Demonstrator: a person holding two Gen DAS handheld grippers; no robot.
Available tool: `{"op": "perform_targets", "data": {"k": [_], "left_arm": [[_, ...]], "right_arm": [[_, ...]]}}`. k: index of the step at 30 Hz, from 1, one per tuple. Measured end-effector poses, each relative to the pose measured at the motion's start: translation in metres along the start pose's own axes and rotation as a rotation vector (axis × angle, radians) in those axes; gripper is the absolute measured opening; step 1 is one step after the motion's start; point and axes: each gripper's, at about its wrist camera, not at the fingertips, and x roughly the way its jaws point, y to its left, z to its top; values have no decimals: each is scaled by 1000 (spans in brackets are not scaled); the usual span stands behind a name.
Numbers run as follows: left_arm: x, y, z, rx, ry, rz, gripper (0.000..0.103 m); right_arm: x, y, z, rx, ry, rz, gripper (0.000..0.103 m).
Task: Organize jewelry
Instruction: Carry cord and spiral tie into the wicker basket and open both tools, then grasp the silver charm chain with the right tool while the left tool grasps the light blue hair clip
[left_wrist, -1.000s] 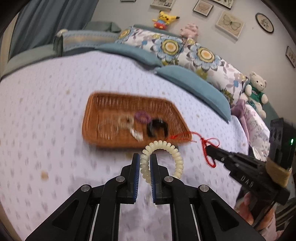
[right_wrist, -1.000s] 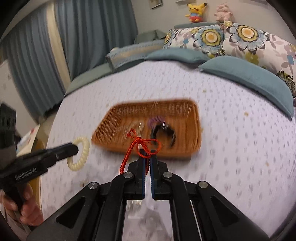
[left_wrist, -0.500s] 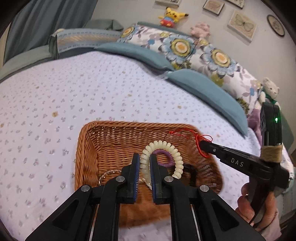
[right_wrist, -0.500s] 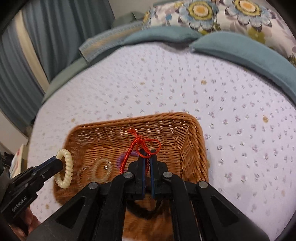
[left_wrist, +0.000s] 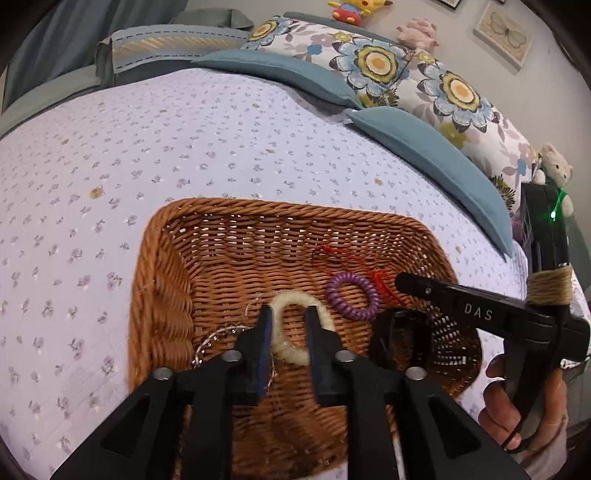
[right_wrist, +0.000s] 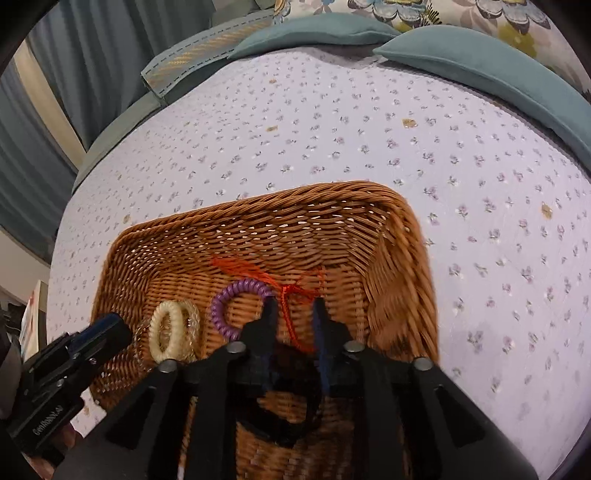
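A wicker basket (left_wrist: 170, 280) (right_wrist: 399, 236) sits on the bed. Inside lie a cream coil hair tie (left_wrist: 291, 352) (right_wrist: 168, 328), a purple coil hair tie (left_wrist: 351, 295) (right_wrist: 236, 291), a red cord (left_wrist: 343, 258) (right_wrist: 291, 291), a thin silver chain (left_wrist: 214, 339) and a black hair claw (left_wrist: 402, 343) (right_wrist: 280, 398). My left gripper (left_wrist: 290, 314) is open over the cream tie, which lies free between its fingers. My right gripper (right_wrist: 291, 304) is open over the red cord, which rests on the basket floor. Each gripper also shows in the other view, the right (left_wrist: 402, 282) and the left (right_wrist: 110, 325).
The bed has a lilac flowered cover (left_wrist: 184, 147) (right_wrist: 480, 184). Teal and flowered pillows (left_wrist: 424, 144) line the far side, with plush toys (left_wrist: 554, 166) beyond. Curtains (right_wrist: 55, 74) hang at the left.
Both grippers moved down over the basket and opened. The cream tie dropped from the left gripper and the red cord from the right; both now lie in the basket.
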Motion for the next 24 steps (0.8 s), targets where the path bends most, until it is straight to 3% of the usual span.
{"op": "perform_targets", "data": {"k": [1,2,9,15,24], "left_arm": [[-5,-1,0,0,-3,7,41],[-14,-1,-2,4,-15,13,42],[-95,-6,-19,10,-103,-3,42],[-159,-5,-69,-2,-137,3,42],[-175,20,-149,-108,-75,22,42]], "right_arm": [[-8,0,-3,-1,-10,0,29],[-14,0,-6,-2,-16,4,29],[-84,12,-54,-44,-77,68,29],[-119,32,-115,-119,-83,121,29],[-119,50,-195,-195,-37,212,29]]}}
